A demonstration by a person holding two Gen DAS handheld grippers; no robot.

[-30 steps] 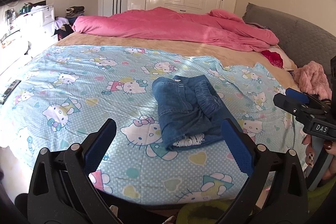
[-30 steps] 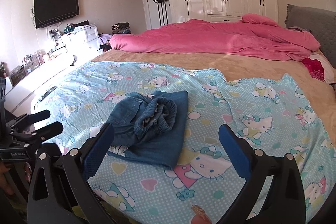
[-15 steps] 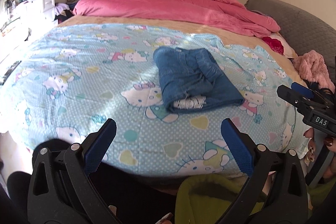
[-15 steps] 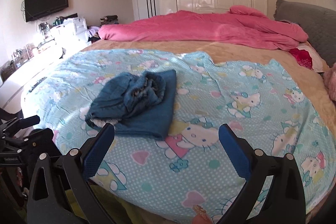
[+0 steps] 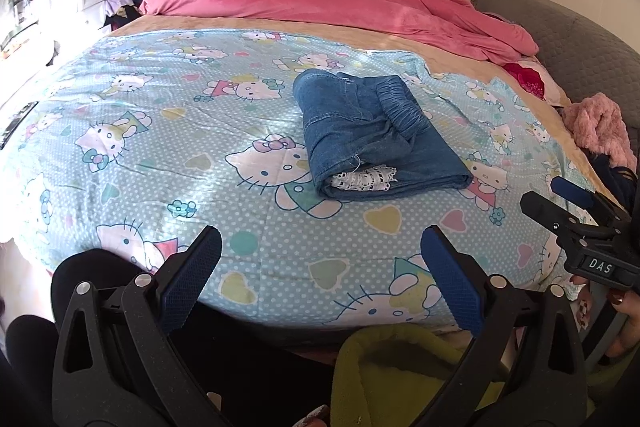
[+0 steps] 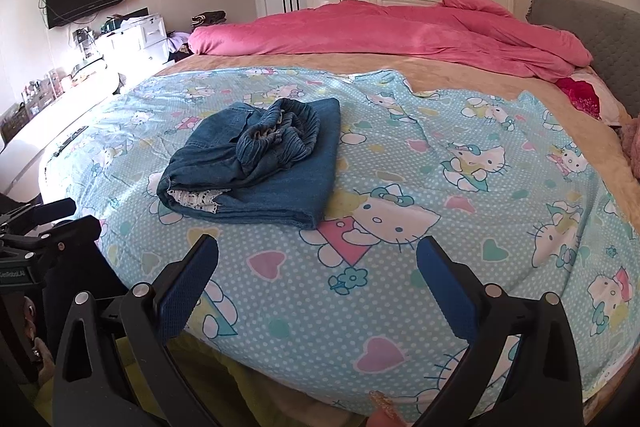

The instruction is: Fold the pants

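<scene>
Folded denim pants (image 5: 376, 139) lie on the cartoon-cat bedspread (image 5: 160, 147), toward the near edge of the bed, with a strip of white lace trim (image 5: 364, 179) showing at the near end of the bundle. Left hand-held gripper (image 5: 320, 267): jaws spread wide, holding nothing, positioned off the near edge of the bed. Right hand-held gripper (image 6: 318, 273): jaws spread wide, holding nothing, likewise off the near edge. Neither touches the pants. A pink duvet (image 6: 380, 31) lies along the far edge
</scene>
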